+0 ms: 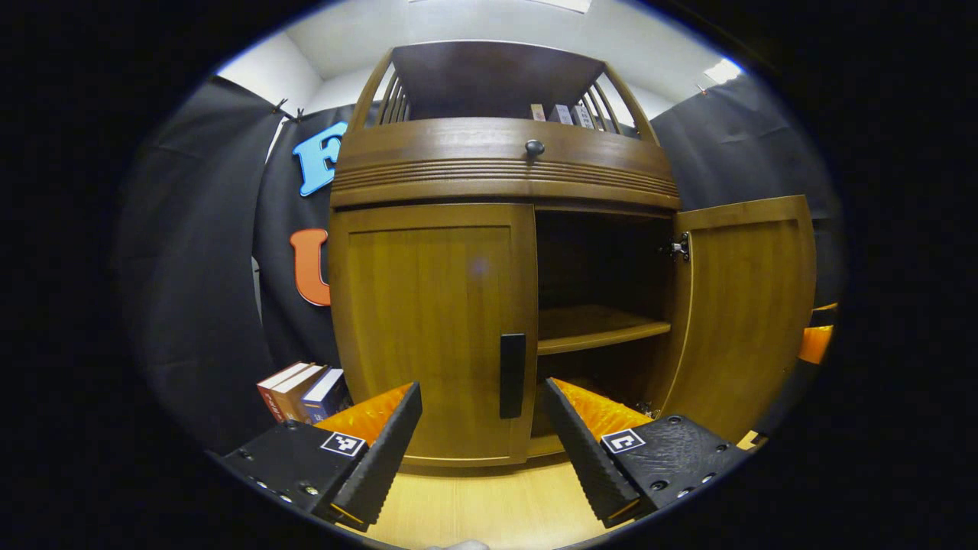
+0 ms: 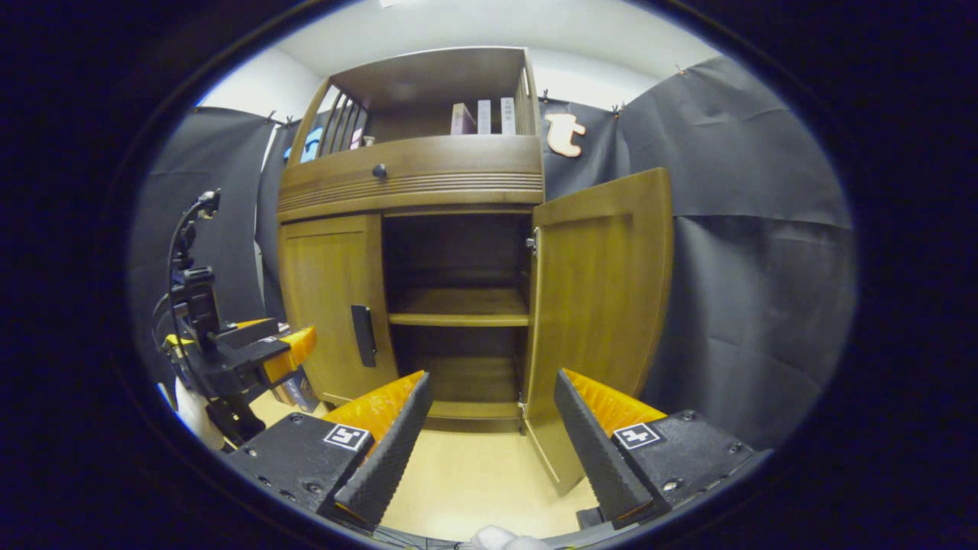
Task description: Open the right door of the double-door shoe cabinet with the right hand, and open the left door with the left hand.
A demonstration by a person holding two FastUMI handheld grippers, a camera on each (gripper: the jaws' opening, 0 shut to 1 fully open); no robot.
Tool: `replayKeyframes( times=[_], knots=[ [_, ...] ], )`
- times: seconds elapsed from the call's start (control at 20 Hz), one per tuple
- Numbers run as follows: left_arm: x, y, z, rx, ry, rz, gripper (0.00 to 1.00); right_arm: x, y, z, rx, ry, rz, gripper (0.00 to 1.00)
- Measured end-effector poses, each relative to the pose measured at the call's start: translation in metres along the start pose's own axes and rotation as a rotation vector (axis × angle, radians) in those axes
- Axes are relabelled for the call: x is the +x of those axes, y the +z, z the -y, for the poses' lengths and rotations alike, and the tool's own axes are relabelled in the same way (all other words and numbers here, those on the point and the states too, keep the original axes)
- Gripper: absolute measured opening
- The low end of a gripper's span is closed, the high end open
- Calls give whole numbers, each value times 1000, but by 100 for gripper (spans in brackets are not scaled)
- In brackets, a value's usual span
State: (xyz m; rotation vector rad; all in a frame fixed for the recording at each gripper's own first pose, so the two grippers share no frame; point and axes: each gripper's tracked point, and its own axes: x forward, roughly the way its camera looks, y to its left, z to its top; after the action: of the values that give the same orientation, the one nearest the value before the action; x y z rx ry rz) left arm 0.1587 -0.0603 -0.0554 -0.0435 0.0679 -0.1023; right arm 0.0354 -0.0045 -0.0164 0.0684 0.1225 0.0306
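Note:
The wooden shoe cabinet (image 1: 504, 164) stands straight ahead in the left gripper view. Its left door (image 1: 432, 328) is closed, with a dark vertical handle (image 1: 512, 376) at its inner edge. The right door (image 1: 745, 305) is swung wide open, baring a shelf (image 1: 600, 328). My left gripper (image 1: 483, 397) is open, a short way in front of the handle. In the right gripper view the open right door (image 2: 600, 305) stands just beyond my right gripper (image 2: 493, 393), which is open and holds nothing. The left door (image 2: 332, 294) and its handle (image 2: 363, 334) sit further left, with the left gripper (image 2: 244, 347) near them.
Several books (image 1: 302, 391) lean on the floor left of the cabinet. A drawer with a round knob (image 1: 534, 147) sits above the doors, and more books (image 2: 481, 116) stand on the top shelf. Light wooden floor (image 2: 474, 481) lies before the cabinet. Black cloth walls close in both sides.

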Motion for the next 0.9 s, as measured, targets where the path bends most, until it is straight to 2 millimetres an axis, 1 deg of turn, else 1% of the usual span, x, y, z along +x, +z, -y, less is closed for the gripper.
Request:
replayKeyframes(
  times=[0.1, 0.2, 0.35, 0.6, 0.65, 0.7, 0.75, 0.8, 0.85, 0.9],
  knots=[
    [15, -4, 5, -20, -19, -1, 96, 0, 3, -2, -12, -17, -1, 100],
    [32, -5, 11, -41, -36, 9, 96, 3, 5, 2, -21, -45, -10, 100],
    [60, -13, 19, -63, -55, 3, 96, 7, 7, 4, -27, -65, -32, 100],
    [105, -28, 20, -65, -41, -7, 96, 9, 12, 15, -79, -115, -54, 100],
    [111, -31, 24, -73, -42, -11, 96, 10, 13, 18, -81, -122, -58, 100],
    [117, -32, 25, -82, -44, -14, 100, 11, 14, 19, -82, -131, -60, 100],
    [121, -32, 29, -89, -51, -17, 96, 12, 15, 22, -79, -141, -63, 100],
    [125, -33, 32, -95, -56, -17, 100, 11, 15, 24, -75, -149, -62, 99],
    [130, -35, 32, -95, -55, -18, 100, 11, 17, 27, -67, -158, -58, 100],
    [132, -36, 35, -94, -62, -21, 77, 11, 18, 29, -61, -166, -54, 100]
  ],
)
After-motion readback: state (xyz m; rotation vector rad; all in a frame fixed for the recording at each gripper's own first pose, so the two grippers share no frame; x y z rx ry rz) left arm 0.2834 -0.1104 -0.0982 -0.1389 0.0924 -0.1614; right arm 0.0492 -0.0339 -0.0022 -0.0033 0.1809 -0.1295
